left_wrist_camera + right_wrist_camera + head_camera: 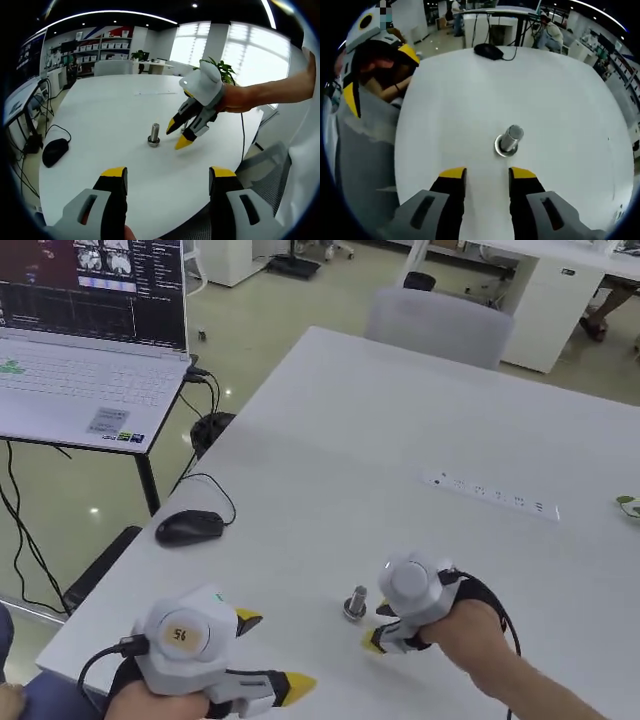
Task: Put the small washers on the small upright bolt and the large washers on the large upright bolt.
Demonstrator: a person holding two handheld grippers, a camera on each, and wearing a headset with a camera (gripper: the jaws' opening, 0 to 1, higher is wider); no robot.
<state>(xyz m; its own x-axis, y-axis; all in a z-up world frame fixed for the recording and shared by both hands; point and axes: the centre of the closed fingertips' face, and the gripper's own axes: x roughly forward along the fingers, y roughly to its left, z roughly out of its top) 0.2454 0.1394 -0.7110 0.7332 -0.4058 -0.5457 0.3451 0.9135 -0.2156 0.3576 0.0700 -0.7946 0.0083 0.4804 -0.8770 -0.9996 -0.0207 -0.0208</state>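
The upright bolt [355, 603] stands on the white table [400, 440], just at nine o'clock of the right gripper [378, 628], whose jaws sit slightly apart, holding nothing. The left gripper [275, 652], at eight o'clock of the bolt, is spread wide and empty. A mouse [189, 527] lies off at ten o'clock.

Left tongs [274, 652]: pale grey domed shell, round orange label [180, 635] reading 56, black cable [100, 658] at the rear. Right tongs [378, 627]: same grey dome, another black cable by the wrist. 2 slotted grey jaws each, tipped yellow. Wears black straps [478, 592] around both hands.
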